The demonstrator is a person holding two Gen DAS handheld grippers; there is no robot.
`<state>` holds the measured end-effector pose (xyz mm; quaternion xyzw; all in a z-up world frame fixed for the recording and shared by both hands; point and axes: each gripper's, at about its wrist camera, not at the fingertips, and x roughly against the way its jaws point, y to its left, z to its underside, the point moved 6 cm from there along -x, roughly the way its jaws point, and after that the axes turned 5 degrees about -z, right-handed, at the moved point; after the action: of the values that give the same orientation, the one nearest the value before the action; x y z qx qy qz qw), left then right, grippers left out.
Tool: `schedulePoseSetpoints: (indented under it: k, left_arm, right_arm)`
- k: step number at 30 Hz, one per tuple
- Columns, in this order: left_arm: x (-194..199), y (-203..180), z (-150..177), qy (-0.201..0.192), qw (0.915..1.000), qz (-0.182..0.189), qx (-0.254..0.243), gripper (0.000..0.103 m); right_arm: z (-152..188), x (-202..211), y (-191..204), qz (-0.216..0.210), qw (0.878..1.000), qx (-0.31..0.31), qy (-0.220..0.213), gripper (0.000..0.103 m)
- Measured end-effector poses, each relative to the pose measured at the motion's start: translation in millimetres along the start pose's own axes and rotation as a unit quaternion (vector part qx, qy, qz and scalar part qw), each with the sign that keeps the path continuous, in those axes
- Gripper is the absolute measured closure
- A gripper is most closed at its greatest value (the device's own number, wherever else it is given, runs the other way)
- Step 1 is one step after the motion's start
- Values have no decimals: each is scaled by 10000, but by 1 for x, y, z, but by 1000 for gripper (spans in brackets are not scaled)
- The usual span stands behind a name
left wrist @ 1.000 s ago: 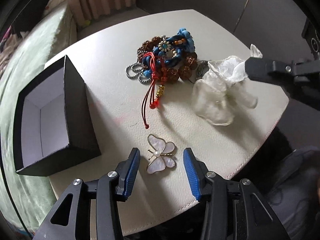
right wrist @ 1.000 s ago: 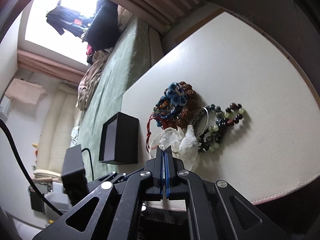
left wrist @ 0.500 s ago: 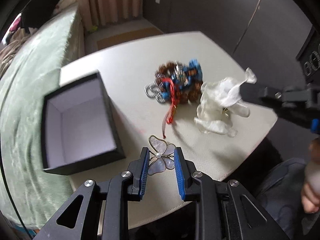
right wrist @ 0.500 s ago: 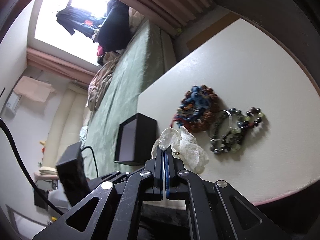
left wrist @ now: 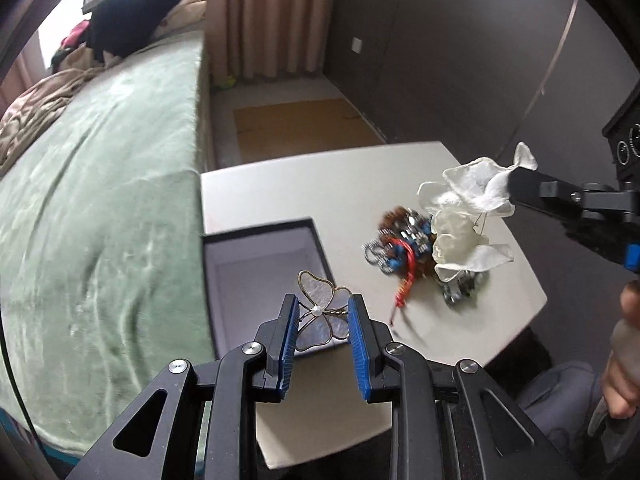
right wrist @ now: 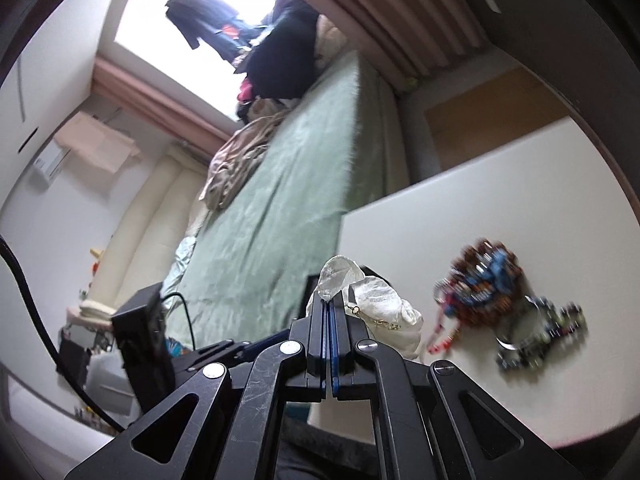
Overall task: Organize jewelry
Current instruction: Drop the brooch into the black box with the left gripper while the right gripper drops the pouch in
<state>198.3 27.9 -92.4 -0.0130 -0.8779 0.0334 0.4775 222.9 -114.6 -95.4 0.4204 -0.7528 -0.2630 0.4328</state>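
Note:
My left gripper [left wrist: 323, 312] is shut on a pearl butterfly brooch [left wrist: 320, 312] and holds it in the air over the near edge of an open black box [left wrist: 264, 276]. My right gripper [right wrist: 330, 300] is shut on a white fabric flower piece [right wrist: 376, 300], which hangs lifted above the table; it also shows in the left wrist view [left wrist: 468, 216]. A pile of beaded bracelets and a red cord [left wrist: 404, 248] lies on the white table [left wrist: 320, 184]. A dark bead bracelet [right wrist: 540, 340] lies beside the pile [right wrist: 480, 280].
A bed with a green cover [left wrist: 100, 184] runs along the table's left side. The table's right and near edges [left wrist: 516, 324] drop to the floor. A person's hand [left wrist: 624, 360] is at the far right. Curtains [left wrist: 272, 20] hang behind.
My left gripper closed on the butterfly brooch and lifted it off the table toward the black box. My right gripper raised the white flower piece clear of the table.

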Motion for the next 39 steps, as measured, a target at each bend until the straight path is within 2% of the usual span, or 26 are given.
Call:
schedulePoseSetpoints:
  k: [3,4,5,8,19,25,30,35,37,38,39]
  left_arm:
    - [-4,10,-9,-86,9998,-116,106,75]
    - [-7,11,-10,-41,9999,-104,122,67]
    - [-9,14,-11,5,9998,-96,172,53]
    - [-7,30,-13,-99,9991,-167,389,35]
    - [2,81,5,-35,9957,-591,709,34]
    - [11,101,18,1,9933,-724,904,34]
    - [19,111,27,4,9917,-795,1008,34]
    - [22,110,32,-14,9918,-775,1013,34]
    - [21,108,32,-7,9922,-742,1003,34]
    - [20,107,32,-6,9924,-735,991,34]
    - [20,106,32,-7,9925,-734,979,34]
  right_arm:
    - [-8,-9,11,-130,9999,76,24,100]
    - [-10,-11,13,-160,9998,94,26,100]
    - [-12,-15,15,-233,9997,99,29,100]
    - [-11,-24,15,-428,9990,70,46,100]
    - [4,-81,14,-816,9953,-95,508,100]
    - [11,-103,9,-807,9941,-162,703,100]
    - [16,-120,-10,-562,9944,-299,843,100]
    - [17,-120,-28,-171,9954,-396,857,99]
    - [17,-118,-29,-101,9946,-430,941,86]
    - [17,-115,-30,-77,9947,-432,931,66]
    - [17,-111,-31,-27,9953,-414,874,53]
